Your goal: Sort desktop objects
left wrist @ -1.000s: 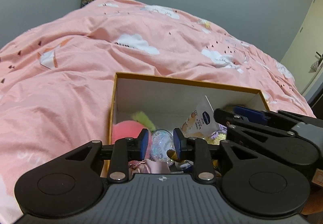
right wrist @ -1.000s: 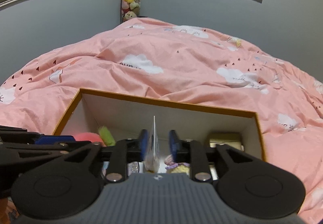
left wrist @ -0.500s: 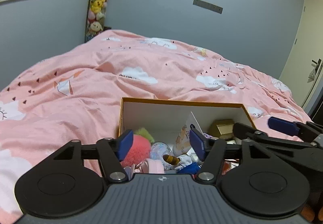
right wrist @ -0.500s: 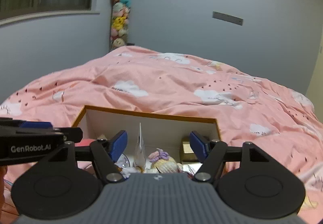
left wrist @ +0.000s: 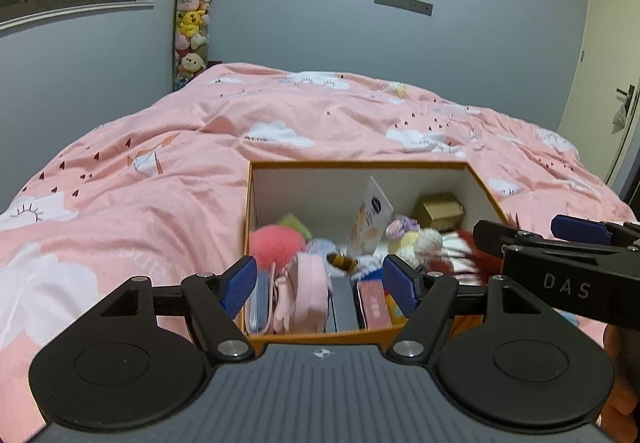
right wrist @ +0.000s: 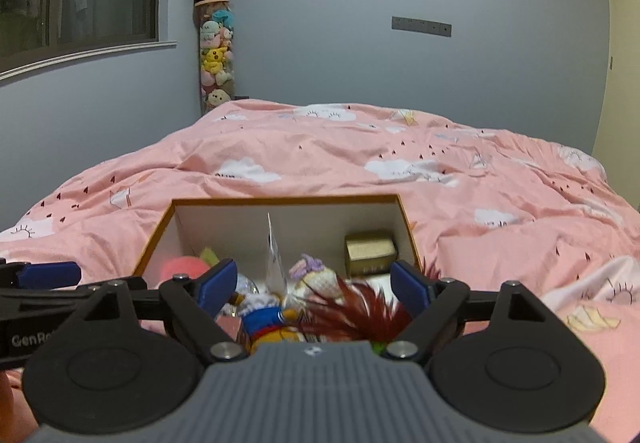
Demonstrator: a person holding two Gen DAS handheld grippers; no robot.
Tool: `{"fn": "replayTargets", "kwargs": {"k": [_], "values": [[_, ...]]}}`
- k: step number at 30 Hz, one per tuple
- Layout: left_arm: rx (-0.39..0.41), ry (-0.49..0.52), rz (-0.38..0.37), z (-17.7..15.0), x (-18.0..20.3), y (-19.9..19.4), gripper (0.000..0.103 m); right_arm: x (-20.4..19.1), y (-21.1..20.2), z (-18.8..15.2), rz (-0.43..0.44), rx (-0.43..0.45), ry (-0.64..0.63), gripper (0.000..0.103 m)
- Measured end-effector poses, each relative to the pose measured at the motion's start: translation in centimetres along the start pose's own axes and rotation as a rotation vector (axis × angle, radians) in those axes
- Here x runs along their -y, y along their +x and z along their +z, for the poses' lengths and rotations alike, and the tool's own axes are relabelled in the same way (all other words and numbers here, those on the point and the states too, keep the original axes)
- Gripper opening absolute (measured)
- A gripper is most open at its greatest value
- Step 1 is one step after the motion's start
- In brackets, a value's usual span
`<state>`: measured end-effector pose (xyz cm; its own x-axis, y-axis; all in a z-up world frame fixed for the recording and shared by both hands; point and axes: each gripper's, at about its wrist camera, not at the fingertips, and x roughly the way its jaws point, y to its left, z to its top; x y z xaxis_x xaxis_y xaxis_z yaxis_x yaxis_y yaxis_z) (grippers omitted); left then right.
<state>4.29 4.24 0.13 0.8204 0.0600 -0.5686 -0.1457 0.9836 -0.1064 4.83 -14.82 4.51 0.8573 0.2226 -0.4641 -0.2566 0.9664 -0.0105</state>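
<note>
An orange-rimmed box with white inner walls sits on the pink bed. It holds a pink pompom, a white sachet standing upright, a gold box, crochet dolls, a pink pouch and a red feathery item. My left gripper is open and empty above the box's near edge. My right gripper is open and empty over the box; its body shows in the left wrist view.
The pink cloud-print duvet surrounds the box on all sides. A tall tube of plush toys stands in the far corner under a panda. A door is at the right.
Both grippers have opened and drawn back and up from the box. The sachet, held by the right gripper a second ago, now stands free in the box.
</note>
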Motion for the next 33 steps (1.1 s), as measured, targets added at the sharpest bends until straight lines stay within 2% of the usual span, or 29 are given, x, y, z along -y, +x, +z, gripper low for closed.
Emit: {"fn": "replayTargets", "kwargs": {"k": [7,15,22,33], "values": [[-0.083,-0.027,0.007,-0.9,-0.2,0.9,0.082,0.0,-0.1,-1.2,-0.005,-0.023,-0.005,0.088],[-0.162,-0.024,0.053,-1.4,-0.1,1.6,0.082,0.5,0.2,-2.3,0.008,-0.054,-0.026,0.09],[-0.159,0.013,0.047,-1.5,0.6,1.5,0.082,1.4,0.1,-2.8,0.034,-0.061,0.001,0.091],[-0.187,0.042,0.062,-2.3,1.2,2.7,0.082,2.7,1.7,-4.3,0.037,-0.129,0.073,0.092]]}}
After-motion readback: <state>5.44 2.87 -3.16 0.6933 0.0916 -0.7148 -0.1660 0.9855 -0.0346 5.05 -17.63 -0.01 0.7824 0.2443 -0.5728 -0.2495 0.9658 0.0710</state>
